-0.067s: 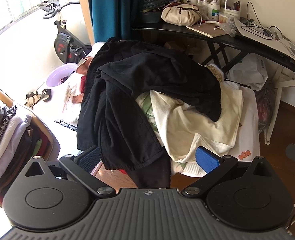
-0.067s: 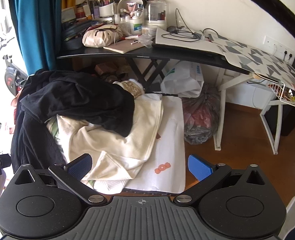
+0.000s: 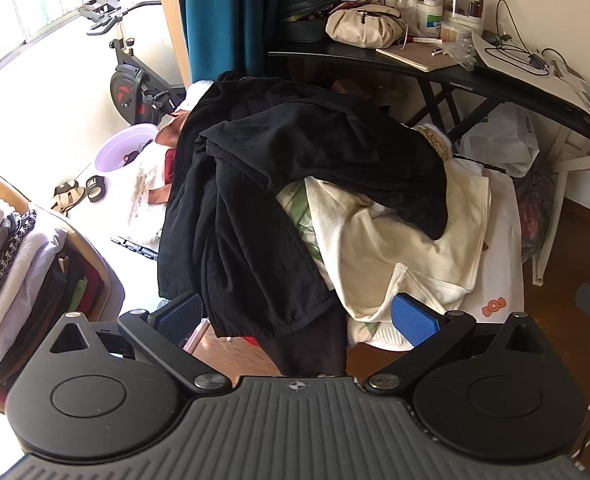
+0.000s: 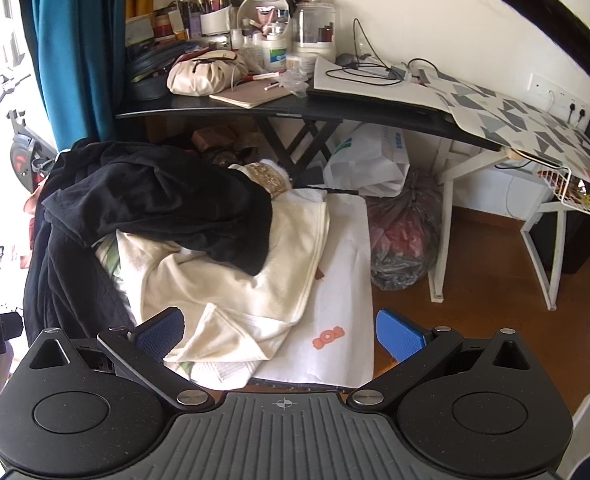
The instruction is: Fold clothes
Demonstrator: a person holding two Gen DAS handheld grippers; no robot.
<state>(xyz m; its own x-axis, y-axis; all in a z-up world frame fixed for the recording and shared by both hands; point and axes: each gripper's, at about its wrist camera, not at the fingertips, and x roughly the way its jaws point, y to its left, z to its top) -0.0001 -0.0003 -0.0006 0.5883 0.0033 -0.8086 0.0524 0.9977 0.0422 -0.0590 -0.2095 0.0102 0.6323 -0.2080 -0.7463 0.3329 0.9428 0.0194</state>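
Observation:
A heap of clothes sits ahead of both grippers. On top lie black garments (image 3: pixel 303 184) (image 4: pixel 167 196), with a cream garment (image 3: pixel 411 240) (image 4: pixel 235 280) beneath and a white cloth with an orange candy print (image 4: pixel 335 320) (image 3: pixel 499 276) at the right. My left gripper (image 3: pixel 297 316) is open; the black garment's hanging hem falls between its blue pads, untouched by them. The right gripper (image 4: pixel 283 332) is also open, wide, over the cream garment's near edge and the white cloth.
A black desk (image 4: pixel 295 110) crowded with cosmetics, a beige pouch (image 4: pixel 203 74) and cables stands behind the heap. Bags (image 4: pixel 375 160) lie under it. A stack of folded clothes (image 3: pixel 3 248) sits at the left. An exercise bike (image 3: pixel 131 88) and wooden floor (image 4: pixel 475 280) flank the pile.

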